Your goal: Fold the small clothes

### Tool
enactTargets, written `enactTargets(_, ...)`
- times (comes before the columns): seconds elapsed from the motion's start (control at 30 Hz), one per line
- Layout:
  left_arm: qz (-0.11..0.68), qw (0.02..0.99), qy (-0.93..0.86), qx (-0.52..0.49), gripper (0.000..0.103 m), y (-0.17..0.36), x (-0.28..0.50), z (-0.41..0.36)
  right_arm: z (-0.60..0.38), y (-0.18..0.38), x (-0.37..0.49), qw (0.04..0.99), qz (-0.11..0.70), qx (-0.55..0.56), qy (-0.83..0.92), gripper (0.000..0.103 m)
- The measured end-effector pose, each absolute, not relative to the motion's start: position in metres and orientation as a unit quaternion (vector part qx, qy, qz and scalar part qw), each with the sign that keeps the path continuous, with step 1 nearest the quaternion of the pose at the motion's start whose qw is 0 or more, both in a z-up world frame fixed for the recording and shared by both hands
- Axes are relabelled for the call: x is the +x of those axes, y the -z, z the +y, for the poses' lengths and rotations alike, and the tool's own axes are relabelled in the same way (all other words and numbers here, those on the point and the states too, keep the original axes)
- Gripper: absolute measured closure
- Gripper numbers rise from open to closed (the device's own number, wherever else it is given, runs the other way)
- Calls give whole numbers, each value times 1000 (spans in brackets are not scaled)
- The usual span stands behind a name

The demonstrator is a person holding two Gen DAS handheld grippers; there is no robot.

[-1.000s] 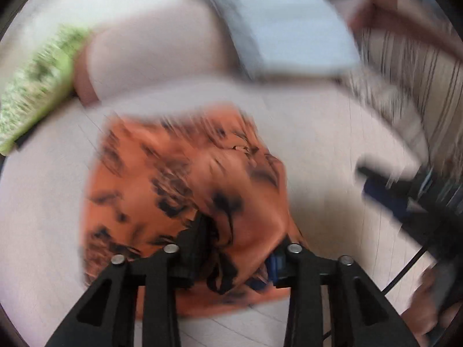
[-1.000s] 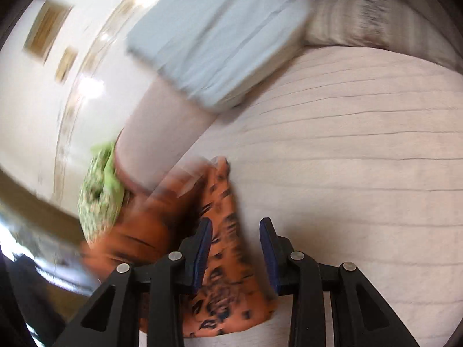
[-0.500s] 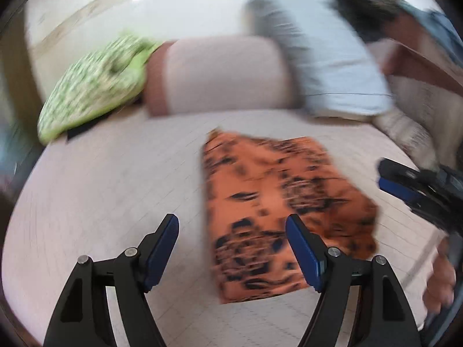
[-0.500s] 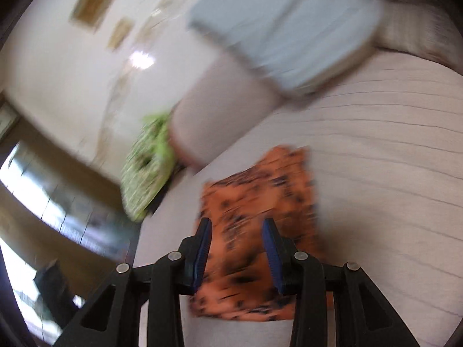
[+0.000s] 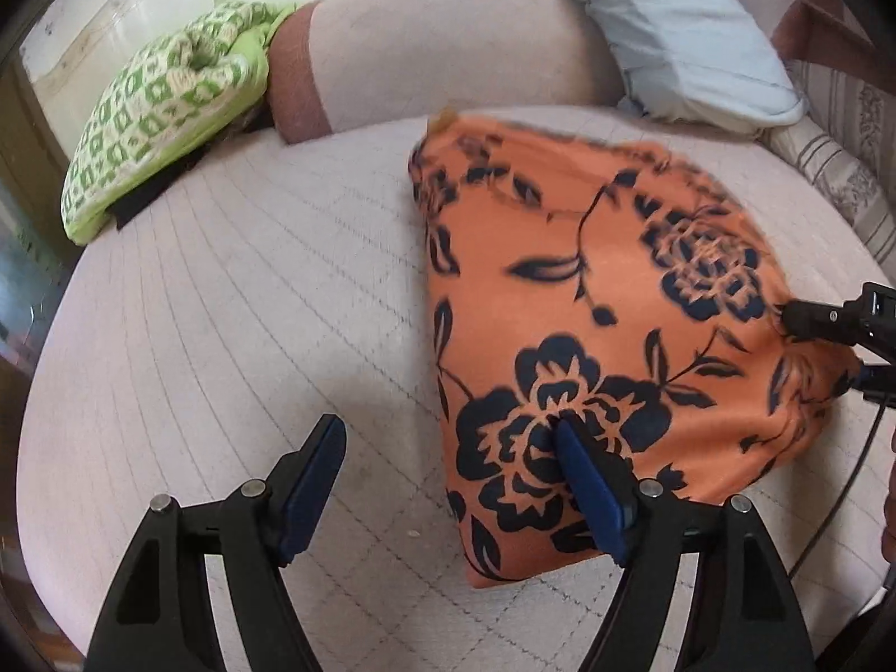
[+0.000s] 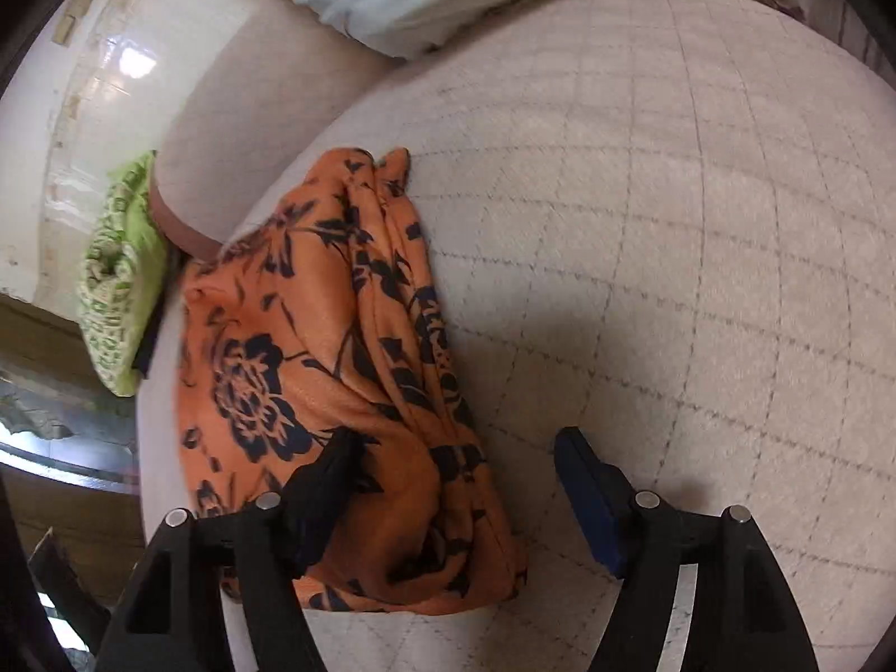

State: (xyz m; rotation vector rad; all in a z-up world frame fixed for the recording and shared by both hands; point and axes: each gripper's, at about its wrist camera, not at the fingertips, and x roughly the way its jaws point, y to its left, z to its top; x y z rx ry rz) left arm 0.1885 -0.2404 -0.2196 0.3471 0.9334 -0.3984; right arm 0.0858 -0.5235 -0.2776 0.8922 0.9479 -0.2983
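An orange cloth with a black flower print (image 5: 605, 302) lies folded on the pale quilted bed. My left gripper (image 5: 448, 465) is open, straddling the cloth's left near edge; one blue pad rests over the print. In the right wrist view the same cloth (image 6: 313, 347) lies bunched at the left. My right gripper (image 6: 453, 476) is open around the cloth's near right edge, its left finger over the fabric. The right gripper also shows in the left wrist view (image 5: 840, 330) at the cloth's right edge.
A green-and-white patterned cloth (image 5: 162, 101) lies at the back left beside a beige bolster (image 5: 437, 50). A light blue pillow (image 5: 683, 33) and a striped pillow (image 5: 840, 168) are at the back right. Bare mattress (image 6: 700, 235) spreads to the right.
Both grippers have let go of the orange cloth and opened wide. The cloth went from held and bunched to lying flat on the bed. Both grippers have come close to its edges again.
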Motion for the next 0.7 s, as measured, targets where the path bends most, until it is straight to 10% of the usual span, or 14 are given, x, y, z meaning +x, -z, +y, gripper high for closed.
enactTargets(0.27,393,886,191,158,24,179,232,-261,-513,202,77,882,290,336,157,39)
enactTargets(0.37,393,885,185,166,24,181,256,-281,-504,203,106,889,320,309,111,87)
enactTargets(0.7,471,844,171,190,23,247,305,-315,-520,265,156,820,416,376,113,90)
